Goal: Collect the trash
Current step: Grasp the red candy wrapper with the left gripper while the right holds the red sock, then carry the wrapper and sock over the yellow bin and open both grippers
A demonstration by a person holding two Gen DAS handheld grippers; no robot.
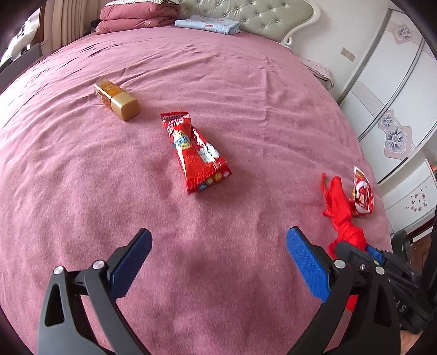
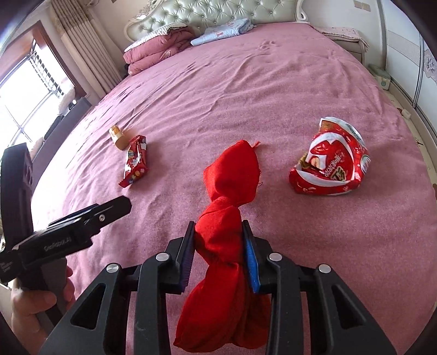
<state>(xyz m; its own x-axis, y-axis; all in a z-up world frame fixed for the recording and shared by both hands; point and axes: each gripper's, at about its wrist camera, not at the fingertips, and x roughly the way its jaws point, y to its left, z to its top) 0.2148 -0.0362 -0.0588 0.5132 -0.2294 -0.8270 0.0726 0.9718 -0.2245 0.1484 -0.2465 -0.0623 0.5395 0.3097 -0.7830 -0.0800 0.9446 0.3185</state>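
Observation:
My left gripper (image 1: pixel 218 232) is open above the pink bedspread (image 1: pixel 245 82), with nothing between its blue pads. Ahead of it lies a flat red snack wrapper (image 1: pixel 196 153), and a gold box (image 1: pixel 117 99) lies farther back to the left. My right gripper (image 2: pixel 218 226) is shut on a twisted red cloth bag (image 2: pixel 232 174), whose free end rests on the bed. To the bag's right sits a crumpled red and white packet (image 2: pixel 330 166). The right wrist view also shows the snack wrapper (image 2: pixel 135 161) and the gold box (image 2: pixel 118 136) at left.
At the bed's head lie a folded pink quilt (image 1: pixel 136 16) and a folded blue cloth (image 1: pixel 207 24), below a padded headboard (image 1: pixel 259 16). A white wardrobe (image 1: pixel 396 95) stands along the right. A hand (image 2: pixel 27 308) holds the left gripper's handle. A window (image 2: pixel 27 90) is at left.

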